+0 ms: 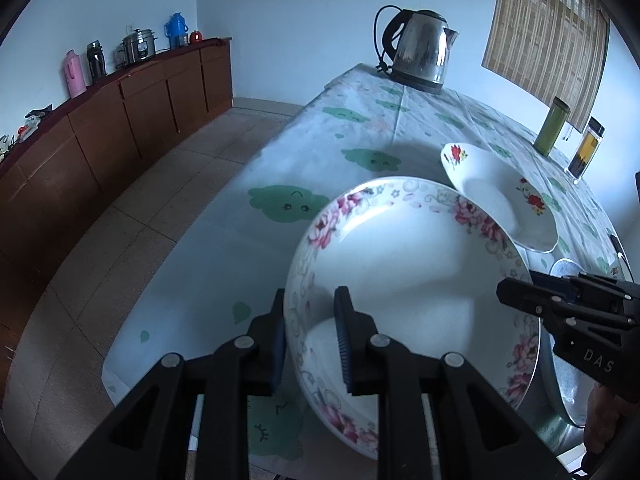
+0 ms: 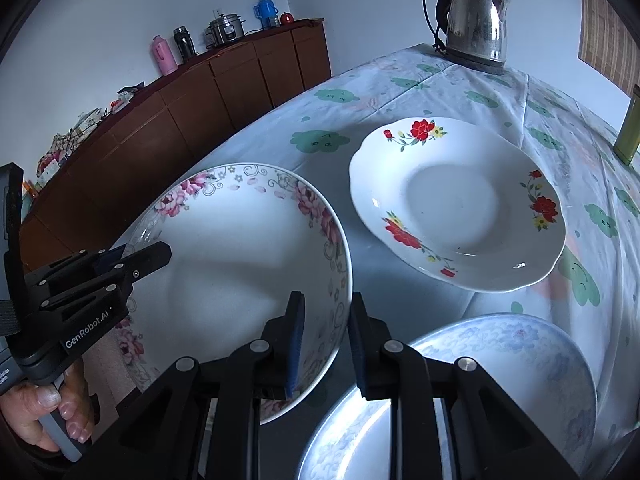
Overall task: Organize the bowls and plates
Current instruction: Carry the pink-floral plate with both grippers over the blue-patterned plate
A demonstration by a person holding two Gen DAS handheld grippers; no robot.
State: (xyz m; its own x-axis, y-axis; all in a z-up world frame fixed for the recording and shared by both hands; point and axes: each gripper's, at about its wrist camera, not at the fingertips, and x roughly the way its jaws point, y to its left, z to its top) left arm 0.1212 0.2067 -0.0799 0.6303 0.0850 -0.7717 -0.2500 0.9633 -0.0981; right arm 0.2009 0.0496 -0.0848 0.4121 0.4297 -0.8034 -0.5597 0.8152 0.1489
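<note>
A pink-flowered plate is held up off the table by both grippers. My left gripper is shut on its left rim, one finger on each side. My right gripper is shut on its right rim and also shows in the left wrist view. The left gripper also shows in the right wrist view. A white plate with red flowers lies on the table beyond. A blue-patterned plate lies below my right gripper.
The table has a cloth with green clouds. A steel kettle stands at the far end. A green canister and a clear jar stand at the right edge. A brown sideboard lines the left wall.
</note>
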